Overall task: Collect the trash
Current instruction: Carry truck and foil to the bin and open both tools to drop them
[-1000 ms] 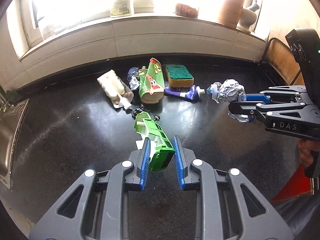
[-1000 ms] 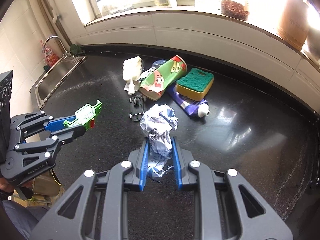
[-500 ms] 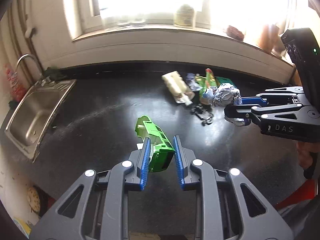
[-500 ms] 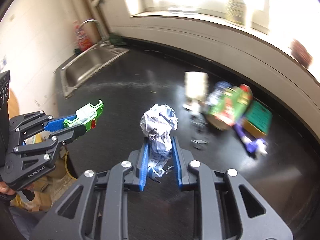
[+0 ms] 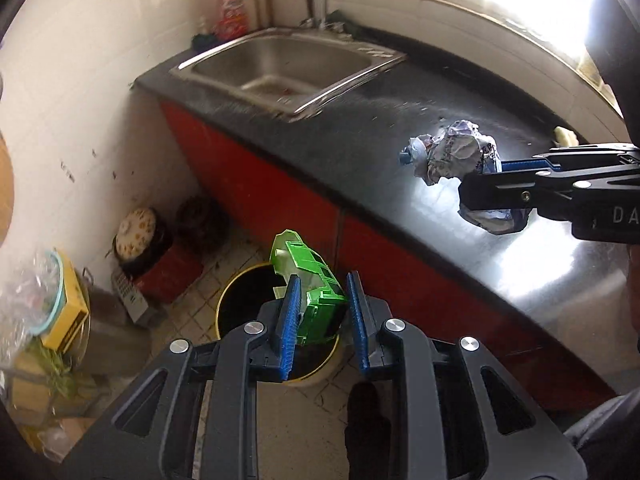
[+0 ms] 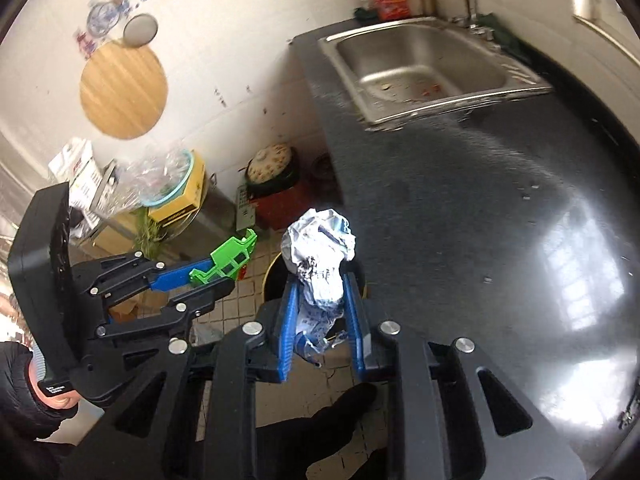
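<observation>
From the left wrist view, the left gripper (image 5: pixel 322 320) has its jaws closed most of the way onto a green plastic toy piece (image 5: pixel 310 280), which sticks out forward and upward from between the blue pads. Directly below and beyond it on the tiled floor stands a round bin (image 5: pixel 240 304) with a yellow rim and dark inside, near the red cabinet front. On the right, the right gripper (image 5: pixel 486 184) reaches in over the black countertop (image 5: pixel 360 148), pinching a crumpled paper wad (image 5: pixel 460 154). The steel sink (image 5: pixel 288 68) lies far, at the counter's end.

From the right wrist view, the right gripper (image 6: pixel 320 312) is clamped narrowly on the crumpled paper wad (image 6: pixel 320 256), which bulges above the pads. Part of the bin (image 6: pixel 274 276) shows just behind the wad, at the near left edge of the countertop (image 6: pixel 460 220). On the left, the left gripper (image 6: pixel 208 276) holds the green toy piece (image 6: pixel 230 258) out over the floor.

The step in hand looks like carrying both pieces of trash to the bin. The left load seems already above the opening, so the next move probably calls for letting its jaws part there, then bringing the right gripper farther left off the counter, squarely over the rim, before releasing the paper; a drop too early could land it on the floor.
</observation>
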A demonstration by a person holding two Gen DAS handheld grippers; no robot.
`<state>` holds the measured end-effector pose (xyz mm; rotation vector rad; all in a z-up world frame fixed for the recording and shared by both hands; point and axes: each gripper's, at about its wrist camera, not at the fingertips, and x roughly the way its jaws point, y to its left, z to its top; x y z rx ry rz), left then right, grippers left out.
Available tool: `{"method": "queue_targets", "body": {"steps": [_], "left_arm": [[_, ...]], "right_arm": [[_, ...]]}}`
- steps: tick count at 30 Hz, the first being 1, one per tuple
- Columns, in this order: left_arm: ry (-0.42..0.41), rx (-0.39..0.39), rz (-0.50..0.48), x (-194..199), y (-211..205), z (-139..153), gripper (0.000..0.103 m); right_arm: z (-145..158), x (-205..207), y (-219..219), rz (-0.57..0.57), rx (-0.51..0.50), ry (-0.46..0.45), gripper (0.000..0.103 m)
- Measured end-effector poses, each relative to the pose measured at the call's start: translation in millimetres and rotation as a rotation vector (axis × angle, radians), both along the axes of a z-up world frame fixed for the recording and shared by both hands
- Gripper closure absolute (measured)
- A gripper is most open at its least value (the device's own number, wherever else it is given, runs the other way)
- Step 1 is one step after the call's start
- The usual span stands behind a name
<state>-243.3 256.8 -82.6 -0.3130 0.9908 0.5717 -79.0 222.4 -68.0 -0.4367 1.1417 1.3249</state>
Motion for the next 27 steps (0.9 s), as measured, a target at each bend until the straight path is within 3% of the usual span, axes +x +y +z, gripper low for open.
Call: {"method": "queue_targets", "body": {"steps": [4, 11, 17, 18, 19, 21, 27], "left_arm": [[0.006, -0.071, 0.070, -34, 36, -43, 0.080], [-0.022, -0.182, 0.117, -48, 83, -107, 0.080], [-0.058, -0.212, 0.119, -45, 99, -119, 0.080], [-0.057, -0.212, 0.121, -45, 101, -121, 0.077], [-0.051, -0.208, 0.121, -44, 102, -122, 0.071], [-0.033, -0.182, 0.123, -42, 101, -122, 0.045], [-0.014, -0.151, 0.126, -43, 104, -114, 0.032]], "right_arm": [[-30, -32, 47, 0.081, -0.069, 0.028, 0.080], [-88, -54, 112, 0.125, -0.200, 0.040, 0.080], [-104, -54, 135, 0.127, -0.238, 0.032, 0.079], [-103, -54, 138, 0.127, -0.235, 0.025, 0.072], [-102, -55, 138, 0.124, -0.234, 0.020, 0.056], [-98, -55, 140, 0.111, -0.216, 0.009, 0.037], [-77, -41, 120, 0.085, -0.174, 0.000, 0.032]]}}
